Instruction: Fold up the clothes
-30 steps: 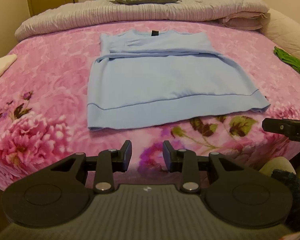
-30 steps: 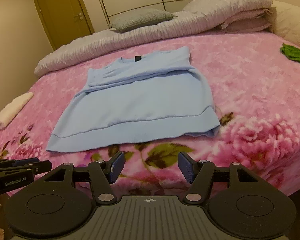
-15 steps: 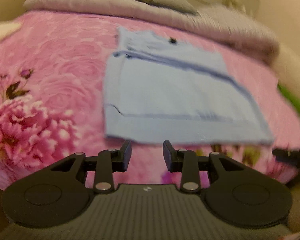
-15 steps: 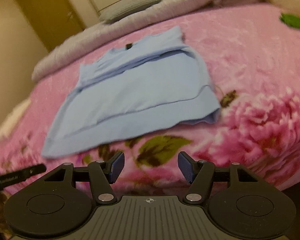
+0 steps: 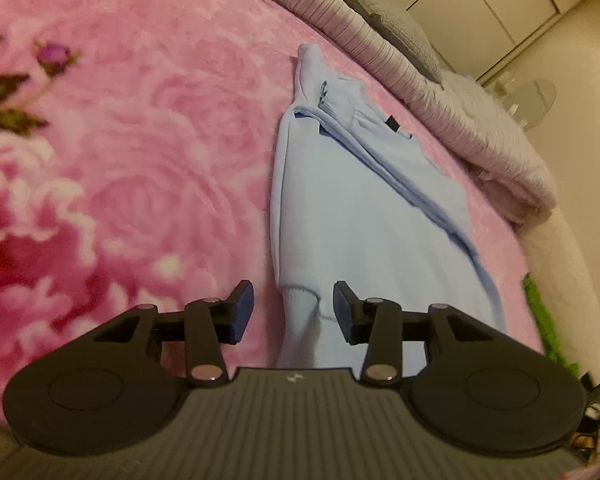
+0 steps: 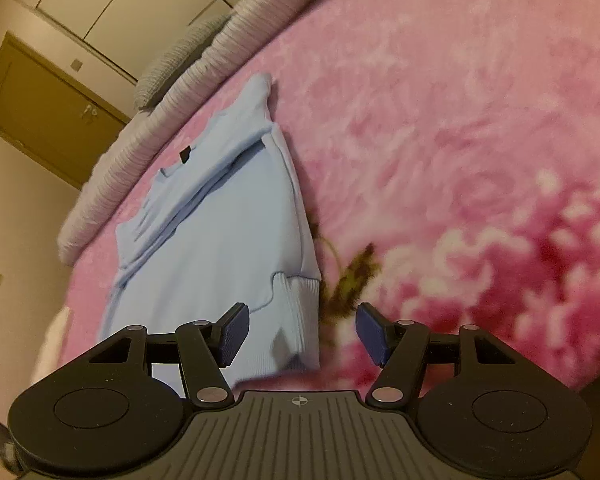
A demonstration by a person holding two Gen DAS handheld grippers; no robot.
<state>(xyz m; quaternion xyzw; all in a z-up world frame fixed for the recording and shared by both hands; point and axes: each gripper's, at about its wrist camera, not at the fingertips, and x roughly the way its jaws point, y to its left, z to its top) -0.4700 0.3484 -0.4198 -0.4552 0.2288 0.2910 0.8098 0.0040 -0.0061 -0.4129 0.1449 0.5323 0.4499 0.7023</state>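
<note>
One pale blue knit sweater (image 5: 364, 216), sleeves folded; we hold left gripper (image 5: 293, 307) opening, right gripper (image 6: 302, 334) spread, at unfolded hem corners.

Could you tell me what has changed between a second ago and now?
Both grippers came down to the light blue sweater's hem corners and rolled. The left gripper, jaws opening, straddles the left corner; the right gripper, open, straddles the right one. Neither grips yet. The sweater lies flat as before on the pink blanket.
</note>
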